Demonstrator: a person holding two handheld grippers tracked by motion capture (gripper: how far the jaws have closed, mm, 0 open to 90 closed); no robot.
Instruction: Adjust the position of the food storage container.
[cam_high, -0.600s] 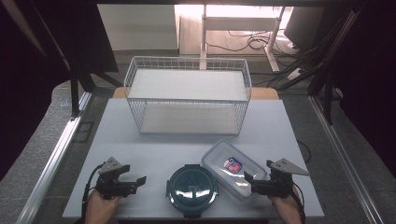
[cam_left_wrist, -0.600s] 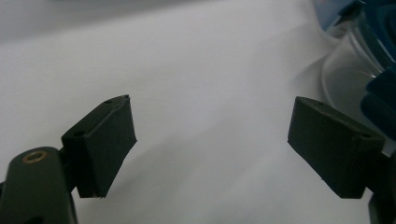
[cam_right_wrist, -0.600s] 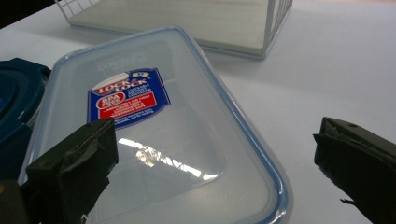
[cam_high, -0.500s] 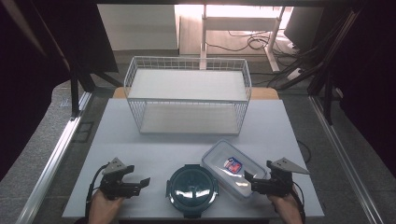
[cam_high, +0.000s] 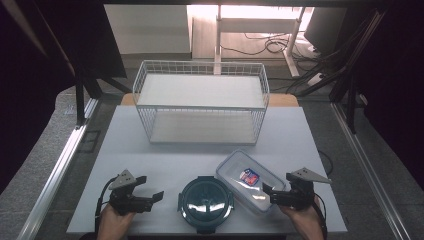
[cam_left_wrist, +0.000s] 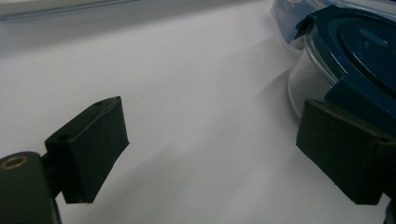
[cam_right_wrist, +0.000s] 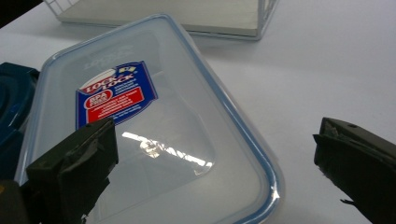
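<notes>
Nothing moved yet: both containers sit at lower centre, round container (cam_high: 206, 203) and rectangular container (cam_high: 250, 181); left hand-held gripper (cam_high: 151, 198) and right hand-held gripper (cam_high: 268, 194) gape empty; wire basket (cam_high: 201, 103) awaits.

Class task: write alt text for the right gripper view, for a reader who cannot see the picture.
The right gripper, its two black jaws wide apart, is just above a clear rectangular container with a blue-edged lid and a red and blue label, on a white table. A dark blue round lid lies beside it, and a white wire basket stands beyond.
</notes>
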